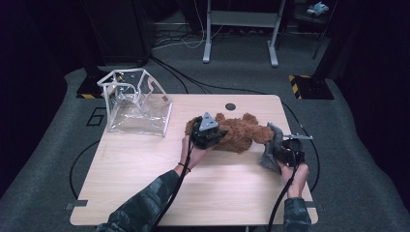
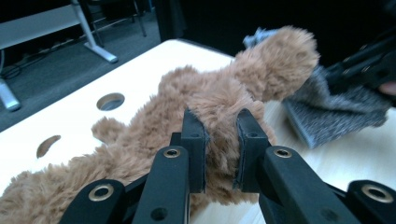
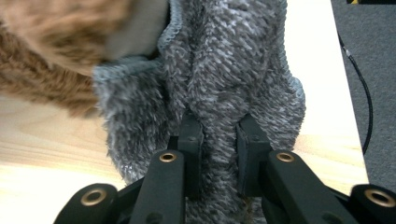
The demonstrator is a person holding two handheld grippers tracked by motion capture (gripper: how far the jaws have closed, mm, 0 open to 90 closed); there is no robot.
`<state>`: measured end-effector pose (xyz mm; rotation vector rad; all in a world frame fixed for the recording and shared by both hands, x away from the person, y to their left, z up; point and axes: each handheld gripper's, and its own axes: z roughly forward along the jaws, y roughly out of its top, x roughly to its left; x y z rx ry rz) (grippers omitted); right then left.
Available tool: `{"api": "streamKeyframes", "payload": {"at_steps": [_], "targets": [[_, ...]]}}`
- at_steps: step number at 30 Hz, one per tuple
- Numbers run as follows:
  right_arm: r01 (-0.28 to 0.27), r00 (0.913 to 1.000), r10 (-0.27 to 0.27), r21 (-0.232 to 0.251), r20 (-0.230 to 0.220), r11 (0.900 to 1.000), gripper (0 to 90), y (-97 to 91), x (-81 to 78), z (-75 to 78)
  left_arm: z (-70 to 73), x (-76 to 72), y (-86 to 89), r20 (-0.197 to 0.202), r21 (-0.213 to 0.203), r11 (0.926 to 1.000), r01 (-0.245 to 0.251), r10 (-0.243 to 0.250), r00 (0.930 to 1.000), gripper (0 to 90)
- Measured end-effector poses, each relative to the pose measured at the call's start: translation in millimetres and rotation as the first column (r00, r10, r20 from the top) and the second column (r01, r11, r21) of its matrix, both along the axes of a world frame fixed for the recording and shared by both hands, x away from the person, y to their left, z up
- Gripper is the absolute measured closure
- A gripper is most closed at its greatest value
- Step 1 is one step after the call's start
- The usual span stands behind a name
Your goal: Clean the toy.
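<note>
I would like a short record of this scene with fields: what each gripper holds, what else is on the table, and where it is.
left gripper: shut on the brown furry fabric
right gripper: shut on the grey knitted cloth
fabric position: middle of the wooden table; its right end meets the grey cloth
other thing: clear plastic bag, open, at the far left corner, apart from both grippers

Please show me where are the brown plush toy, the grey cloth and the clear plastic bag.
brown plush toy (image 1: 240, 134), high view, furry body.
grey cloth (image 3: 224, 74), right gripper view, knitted middle.
clear plastic bag (image 1: 139, 112), high view, front wall.
</note>
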<state>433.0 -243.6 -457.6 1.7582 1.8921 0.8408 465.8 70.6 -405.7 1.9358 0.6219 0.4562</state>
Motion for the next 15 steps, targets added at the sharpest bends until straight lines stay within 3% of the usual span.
{"api": "streamKeyframes", "payload": {"at_steps": [4, 10, 15], "targets": [[-0.003, 1.0, 0.003, -0.004, 0.009, 1.0, 75.2, 1.0, -2.7, 4.9, 7.8, 0.3, 4.8, -0.033, -0.059, 0.9982, 0.007, -0.009, 0.9994, 77.5], [-0.013, 0.9999, 0.013, -0.004, 0.003, 0.9999, 75.2, 6.0, -0.2, 3.5, -10.3, 19.9, 12.9, -0.109, -0.036, 0.9972, -0.066, 0.062, 0.9921, 75.6], [-0.027, 0.9985, 0.028, -0.011, 0.048, 0.9996, 75.6, 12.4, -6.3, 16.0, -10.2, 29.5, 20.7, -0.098, -0.043, 0.9943, -0.098, 0.093, 0.9908, 72.6]]}}
